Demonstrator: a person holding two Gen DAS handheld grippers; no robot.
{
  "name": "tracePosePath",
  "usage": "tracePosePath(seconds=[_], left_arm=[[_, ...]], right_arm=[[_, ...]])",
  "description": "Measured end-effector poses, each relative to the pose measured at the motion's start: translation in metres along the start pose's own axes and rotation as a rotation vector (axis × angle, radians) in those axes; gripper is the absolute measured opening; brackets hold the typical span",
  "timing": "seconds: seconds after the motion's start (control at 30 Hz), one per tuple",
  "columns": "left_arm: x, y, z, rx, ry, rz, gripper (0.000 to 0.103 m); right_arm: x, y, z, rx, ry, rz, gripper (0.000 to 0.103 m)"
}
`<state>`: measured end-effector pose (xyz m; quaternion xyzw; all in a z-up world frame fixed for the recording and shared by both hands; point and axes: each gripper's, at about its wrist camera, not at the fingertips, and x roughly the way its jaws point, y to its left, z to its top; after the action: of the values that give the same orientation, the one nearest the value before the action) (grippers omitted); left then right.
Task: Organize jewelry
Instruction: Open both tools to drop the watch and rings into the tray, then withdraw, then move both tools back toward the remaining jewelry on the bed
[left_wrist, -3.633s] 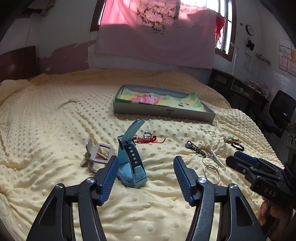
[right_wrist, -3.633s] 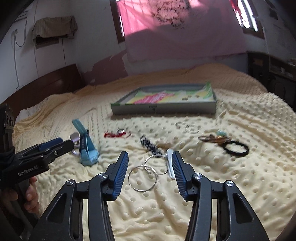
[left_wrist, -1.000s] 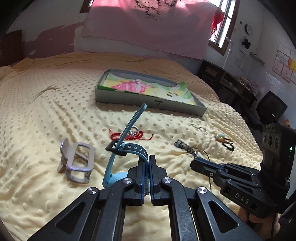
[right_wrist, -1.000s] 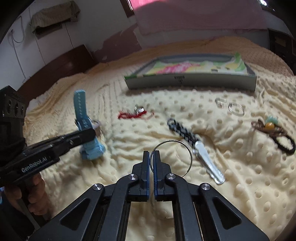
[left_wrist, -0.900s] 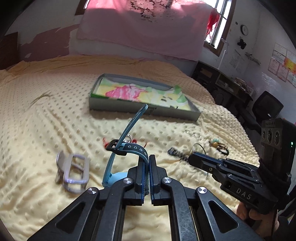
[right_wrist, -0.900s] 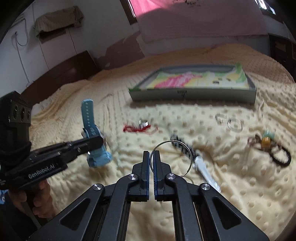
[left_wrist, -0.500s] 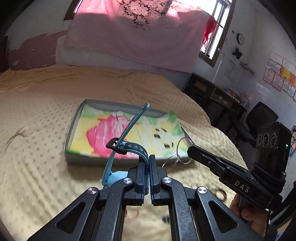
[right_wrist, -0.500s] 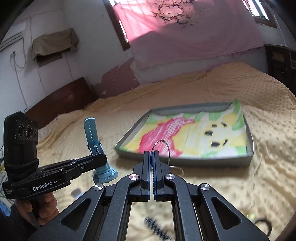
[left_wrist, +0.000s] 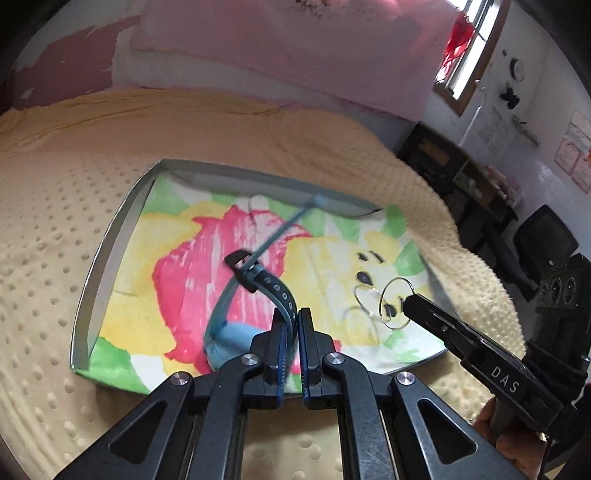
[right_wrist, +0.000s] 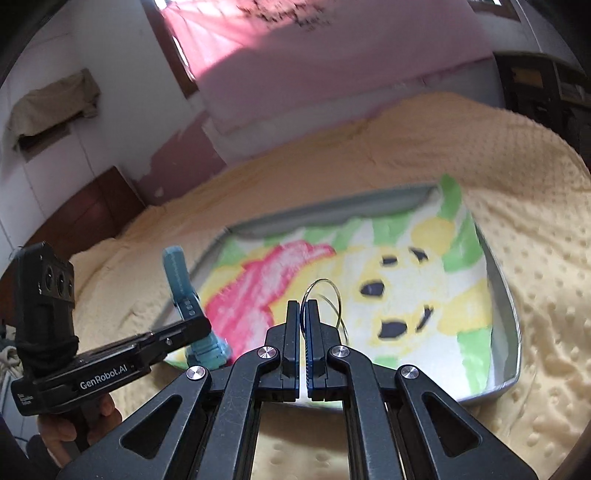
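Observation:
A shallow grey tray (left_wrist: 110, 236) with a colourful painted lining lies on the bed and fills the middle of both views. My left gripper (left_wrist: 291, 321) is shut on the strap of a blue watch (left_wrist: 258, 273), which hangs over the tray's pink patch. My right gripper (right_wrist: 303, 314) is shut on thin wire rings (right_wrist: 328, 295) above the tray's yellow area. In the left wrist view the right gripper (left_wrist: 410, 304) holds the rings (left_wrist: 397, 302) over the tray's right part. In the right wrist view the left gripper (right_wrist: 199, 325) carries the watch (right_wrist: 181, 280) over the tray's (right_wrist: 506, 306) left end.
A yellow dotted bedspread (left_wrist: 44, 229) surrounds the tray. Pink bedding (left_wrist: 280, 55) is piled against the far wall. A dark desk (left_wrist: 461, 173) and chair (left_wrist: 543, 236) stand to the right of the bed. A dark headboard (right_wrist: 88, 214) is at the left.
Both grippers have travelled forward from the loose jewelry on the bedspread to above the tray, each keeping its hold. The tray now looms large under them.

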<state>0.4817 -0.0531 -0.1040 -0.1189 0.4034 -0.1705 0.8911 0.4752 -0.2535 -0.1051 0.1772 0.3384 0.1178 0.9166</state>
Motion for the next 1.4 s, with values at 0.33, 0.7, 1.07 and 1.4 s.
tracePosePath(seconds=[0.33, 0.7, 1.07, 1.4], left_arm=[[-0.033, -0.006, -0.012, -0.012, -0.090, 0.065, 0.060], [-0.165, -0.046, -0.057, 0.038, -0.346, 0.128, 0.102], [-0.300, -0.071, -0.132, 0.073, -0.517, 0.157, 0.103], [-0.371, -0.097, -0.206, 0.129, -0.566, 0.208, 0.103]], right_arm=[[-0.025, -0.009, -0.012, 0.004, -0.015, -0.061, 0.031], [-0.161, 0.032, -0.045, -0.121, -0.300, -0.083, 0.075], [-0.304, 0.067, -0.098, -0.166, -0.444, -0.069, 0.102], [-0.388, 0.089, -0.157, -0.178, -0.463, -0.098, 0.102]])
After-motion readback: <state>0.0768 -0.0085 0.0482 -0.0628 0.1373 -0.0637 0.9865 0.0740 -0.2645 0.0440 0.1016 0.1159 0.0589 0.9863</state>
